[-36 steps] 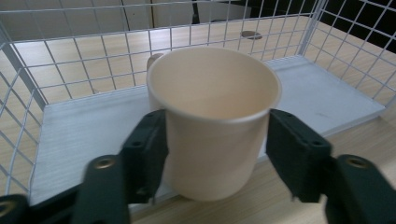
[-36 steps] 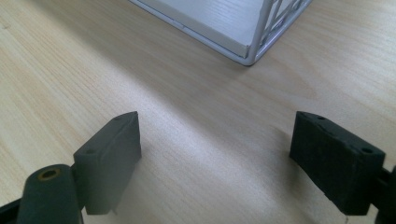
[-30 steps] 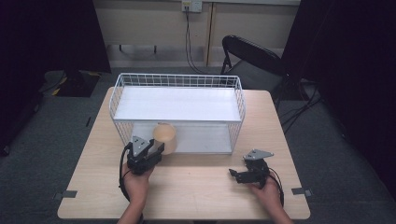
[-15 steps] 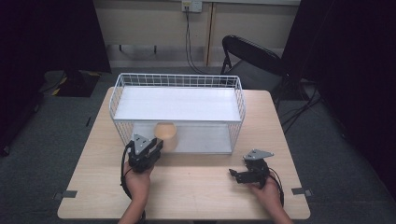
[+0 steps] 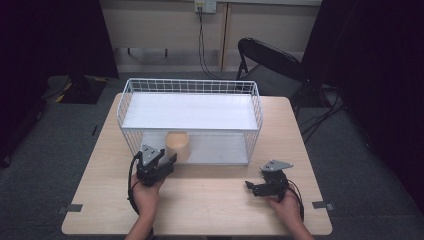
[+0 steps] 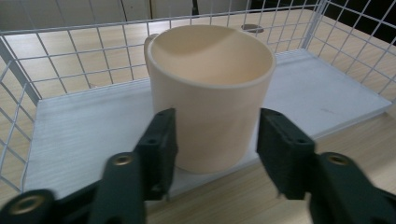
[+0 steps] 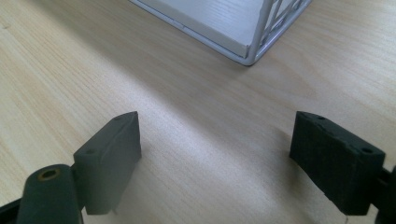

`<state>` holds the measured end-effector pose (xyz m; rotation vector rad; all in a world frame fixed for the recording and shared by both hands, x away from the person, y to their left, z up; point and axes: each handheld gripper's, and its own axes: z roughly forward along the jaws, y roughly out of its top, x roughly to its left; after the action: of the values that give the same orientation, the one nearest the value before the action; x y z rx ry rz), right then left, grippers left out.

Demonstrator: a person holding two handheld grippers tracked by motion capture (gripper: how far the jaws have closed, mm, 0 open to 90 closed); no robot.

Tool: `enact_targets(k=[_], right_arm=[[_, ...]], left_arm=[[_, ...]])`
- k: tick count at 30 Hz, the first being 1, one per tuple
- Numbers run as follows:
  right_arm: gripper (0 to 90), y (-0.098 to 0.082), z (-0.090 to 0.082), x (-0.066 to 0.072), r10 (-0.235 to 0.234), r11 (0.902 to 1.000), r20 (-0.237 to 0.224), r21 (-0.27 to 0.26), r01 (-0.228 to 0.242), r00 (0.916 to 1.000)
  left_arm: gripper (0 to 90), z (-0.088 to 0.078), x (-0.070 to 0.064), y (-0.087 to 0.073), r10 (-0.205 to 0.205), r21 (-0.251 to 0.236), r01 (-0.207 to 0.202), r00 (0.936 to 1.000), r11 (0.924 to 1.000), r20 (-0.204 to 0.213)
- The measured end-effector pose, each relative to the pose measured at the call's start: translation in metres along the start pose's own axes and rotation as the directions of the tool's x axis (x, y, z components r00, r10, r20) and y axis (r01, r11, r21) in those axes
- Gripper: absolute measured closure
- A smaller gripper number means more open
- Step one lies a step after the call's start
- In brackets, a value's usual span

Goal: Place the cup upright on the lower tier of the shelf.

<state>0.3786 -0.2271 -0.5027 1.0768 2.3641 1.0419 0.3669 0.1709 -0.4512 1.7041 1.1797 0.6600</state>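
A cream cup [image 5: 177, 142] stands upright at the front edge of the lower white shelf [image 6: 93, 135] inside a white wire rack [image 5: 190, 82]. My left gripper [image 5: 167, 160] points at the cup [image 6: 210, 93] from the table side. Its jaws have just been opening and now stand at either side of the cup's lower wall, and I see no squeeze on it. My left gripper [image 6: 217, 140] is open. My right gripper [image 5: 251, 188] lies low over the bare wooden table [image 5: 210, 200] at the front right. In its own view my right gripper [image 7: 215, 140] is wide open with nothing between the jaws.
The rack has an upper white shelf [image 5: 190, 111] over the lower one, and its front right corner [image 7: 254, 56] sits just beyond my right gripper. A black folding chair [image 5: 270, 65] stands behind the table. Bare tabletop lies between the two hands.
The left gripper's jaws stand wider apart than half a second ago. Both hands and the cup have stayed in place.
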Motion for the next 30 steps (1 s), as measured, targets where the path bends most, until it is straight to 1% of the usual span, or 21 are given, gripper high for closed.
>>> enact_targets(k=[1, 2, 3, 5, 6, 8, 10, 11, 12, 13, 14, 15, 16, 17, 18, 21, 23, 24, 27, 28, 30], right_arm=[[15.8, 0.000, 0.000, 0.000, 0.000, 1.0000, 0.000, 0.000, 0.000, 1.0000], [15.8, 0.000, 0.000, 0.000, 0.000, 1.0000, 0.000, 0.000, 0.000, 1.0000], [15.8, 0.000, 0.000, 0.000, 0.000, 1.0000, 0.000, 0.000, 0.000, 1.0000], [15.8, 0.000, 0.000, 0.000, 0.000, 1.0000, 0.000, 0.001, 0.000, 1.0000], [15.8, 0.000, 0.000, 0.000, 0.000, 1.0000, 0.000, 0.000, 0.000, 1.0000], [15.8, 0.000, 0.000, 0.000, 0.000, 1.0000, 0.000, 0.000, 0.000, 1.0000], [15.8, 0.000, 0.000, 0.000, 0.000, 1.0000, 0.000, 0.000, 0.000, 1.0000], [15.7, 0.000, 0.000, 0.000, 0.000, 1.0000, 0.000, 0.000, 0.000, 1.0000], [15.8, 0.000, 0.000, 0.000, 0.001, 1.0000, 0.000, 0.000, -0.001, 1.0000], [15.8, 0.000, 0.000, 0.000, 0.001, 1.0000, 0.000, 0.000, -0.001, 1.0000], [15.8, 0.000, 0.000, 0.000, 0.000, 1.0000, 0.000, 0.000, 0.000, 1.0000], [15.8, 0.000, 0.000, 0.000, 0.000, 1.0000, 0.000, 0.000, 0.000, 1.0000], [15.8, 0.000, 0.000, 0.000, 0.000, 1.0000, 0.000, 0.000, 0.000, 1.0000], [15.8, 0.000, 0.000, 0.000, 0.000, 1.0000, 0.000, 0.000, 0.000, 1.0000], [15.8, 0.000, 0.000, 0.000, 0.000, 1.0000, 0.000, 0.000, 0.000, 1.0000], [15.8, 0.000, 0.000, 0.000, 0.001, 1.0000, 0.000, 0.000, -0.001, 1.0000], [15.8, 0.000, 0.000, 0.000, 0.000, 1.0000, 0.000, 0.000, 0.000, 1.0000], [15.8, 0.000, 0.000, 0.000, 0.000, 1.0000, 0.000, 0.000, 0.000, 1.0000], [15.8, 0.000, 0.000, 0.000, 0.000, 1.0000, 0.000, 0.000, 0.000, 1.0000], [15.8, 0.000, 0.000, 0.000, 0.000, 1.0000, 0.000, 0.001, 0.000, 1.0000], [15.8, 0.000, 0.000, 0.000, 0.000, 1.0000, 0.000, 0.001, 0.000, 1.0000]], left_arm=[[41.6, 0.000, 0.000, 0.000, 0.000, 0.000, 0.000, 1.0000, 1.0000, 0.000], [41.6, 0.000, 0.001, 0.000, -0.003, 0.004, 0.003, 1.0000, 1.0000, 0.009], [36.2, 0.001, 0.001, 0.000, -0.008, 0.008, 0.008, 0.9999, 0.9999, 0.015], [33.1, 0.000, 0.002, 0.000, -0.003, 0.022, 0.002, 0.9994, 0.9998, 0.034], [32.9, 0.000, 0.003, 0.000, -0.006, 0.021, 0.005, 0.9992, 0.9998, 0.041], [29.4, -0.002, 0.004, 0.000, -0.007, 0.023, 0.006, 0.9993, 0.9997, 0.037], [28.5, -0.002, 0.004, 0.000, -0.008, 0.027, 0.006, 0.9992, 0.9996, 0.040], [27.0, -0.003, 0.005, 0.000, -0.010, 0.031, 0.009, 0.9993, 0.9995, 0.035], [23.0, -0.003, 0.005, 0.001, -0.018, 0.031, 0.016, 0.9988, 0.9994, 0.045], [22.6, -0.003, 0.005, 0.001, -0.018, 0.031, 0.016, 0.9988, 0.9994, 0.045], [21.9, -0.004, 0.005, 0.001, -0.004, 0.038, 0.002, 0.9988, 0.9993, 0.049], [21.3, -0.004, 0.005, 0.001, -0.004, 0.038, 0.002, 0.9988, 0.9993, 0.049], [20.9, -0.007, 0.005, 0.001, 0.027, 0.036, -0.029, 0.9982, 0.9989, 0.054], [20.5, -0.007, 0.005, 0.001, 0.027, 0.036, -0.029, 0.9982, 0.9989, 0.054], [20.4, -0.008, 0.005, 0.002, 0.038, 0.039, -0.040, 0.9972, 0.9984, 0.065], [15.8, -0.010, 0.007, 0.002, 0.033, 0.038, -0.036, 0.9968, 0.9986, 0.073], [16.0, -0.013, 0.010, 0.001, 0.047, 0.045, -0.051, 0.9959, 0.9977, 0.077], [15.8, -0.014, 0.011, 0.000, 0.048, 0.056, -0.052, 0.9965, 0.9971, 0.069], [15.9, -0.016, 0.013, -0.001, 0.045, 0.062, -0.049, 0.9966, 0.9969, 0.069], [15.8, -0.018, 0.015, -0.002, 0.048, 0.070, -0.053, 0.9965, 0.9961, 0.069], [15.9, -0.020, 0.016, -0.002, 0.054, 0.070, -0.059, 0.9957, 0.9958, 0.075]])
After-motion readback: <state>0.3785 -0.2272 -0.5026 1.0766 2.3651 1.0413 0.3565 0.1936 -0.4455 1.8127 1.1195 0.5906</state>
